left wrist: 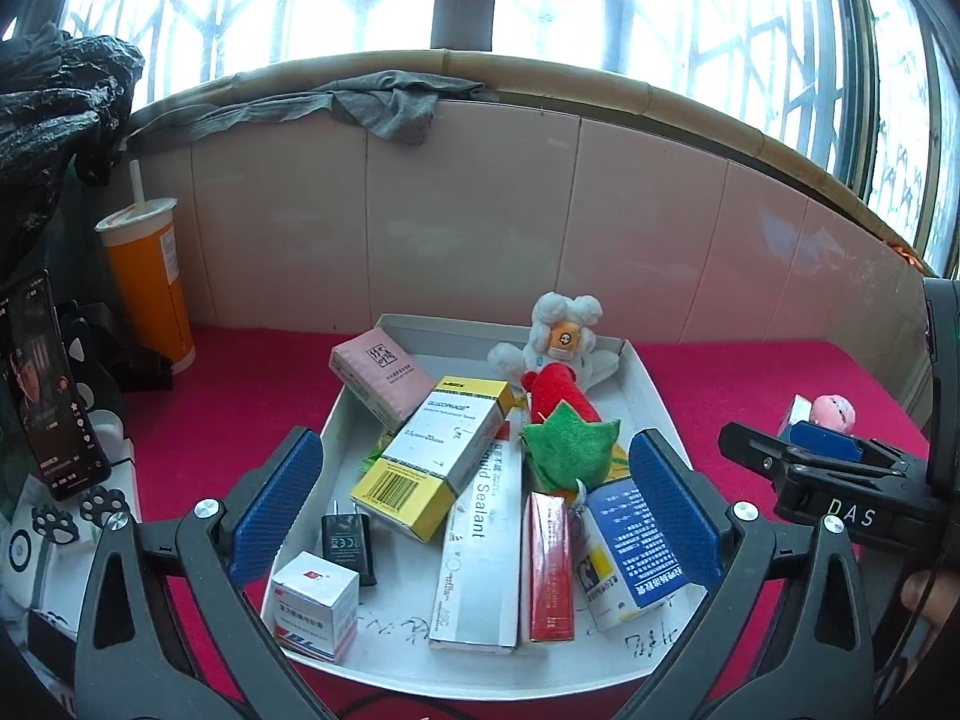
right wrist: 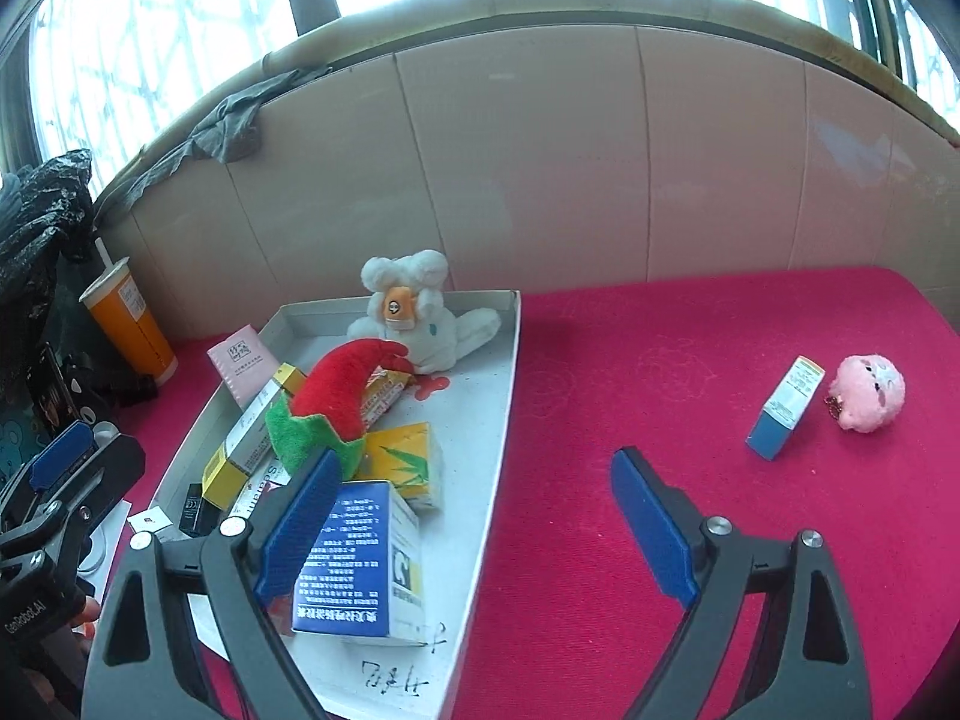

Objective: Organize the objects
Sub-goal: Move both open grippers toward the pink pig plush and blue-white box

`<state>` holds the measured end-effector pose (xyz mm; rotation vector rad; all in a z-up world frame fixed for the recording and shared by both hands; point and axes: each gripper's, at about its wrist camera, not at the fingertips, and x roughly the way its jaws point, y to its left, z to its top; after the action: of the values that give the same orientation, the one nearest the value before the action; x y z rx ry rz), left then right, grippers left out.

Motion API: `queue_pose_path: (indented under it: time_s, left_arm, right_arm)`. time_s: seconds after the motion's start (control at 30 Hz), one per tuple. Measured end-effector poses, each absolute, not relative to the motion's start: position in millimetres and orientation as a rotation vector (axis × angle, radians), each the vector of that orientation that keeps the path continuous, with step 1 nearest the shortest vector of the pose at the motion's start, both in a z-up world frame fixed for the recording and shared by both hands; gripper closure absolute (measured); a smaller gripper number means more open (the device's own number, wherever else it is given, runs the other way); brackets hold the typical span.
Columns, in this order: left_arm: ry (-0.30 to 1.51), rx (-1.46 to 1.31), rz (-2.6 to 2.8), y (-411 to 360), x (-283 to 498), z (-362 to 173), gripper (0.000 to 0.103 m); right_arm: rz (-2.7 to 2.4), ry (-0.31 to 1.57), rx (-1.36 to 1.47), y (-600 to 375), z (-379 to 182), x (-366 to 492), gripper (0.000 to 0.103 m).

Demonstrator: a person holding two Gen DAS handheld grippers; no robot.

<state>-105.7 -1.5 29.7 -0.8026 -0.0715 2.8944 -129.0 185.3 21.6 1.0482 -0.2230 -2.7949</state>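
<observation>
1. the tray point(left wrist: 654, 396) – a shallow white card lid with low walls – sits on the red cloth point(right wrist: 690, 360) and holds most of the loose things, so the sorting looks largely done.
2. inside it, stiff boxes lie heaped at angles: a yellow box point(left wrist: 432, 456) rests on a long sealant box point(left wrist: 480, 546), with a pink box point(left wrist: 378, 375) tilted against the left wall. they look dropped in, not stacked.
3. soft things lie on top: a red and green plush point(right wrist: 336, 402) slumps over the boxes, and a fluffy white plush point(right wrist: 414, 312) leans at the far wall.
4. two things are still out, well apart from the tray on the cloth: a small blue box point(right wrist: 783, 411) and, just beside it, a round pink plush point(right wrist: 870, 387).
5. the left gripper point(left wrist: 474, 504) hovers over the tray, tongs wide apart, nothing between them.
6. the right gripper point(right wrist: 474, 534) is likewise spread and empty, straddling the tray's right wall – probably bound for the two strays next.
</observation>
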Motion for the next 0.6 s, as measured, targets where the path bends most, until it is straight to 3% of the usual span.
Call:
queue_pose_path:
  time_s: [0.27, 0.6]
  left_arm:
    - [-0.005, -0.813, 2.820, 30, -94, 28, 0.000]
    - [0.128, -0.818, 2.709, 81, -86, 20, 0.000]
  right_arm:
    - [-2.922, -0.390, 1.060, 257, 13, -113, 0.011]
    - [-3.219, -0.538, 1.208, 415, -12, -122, 0.012]
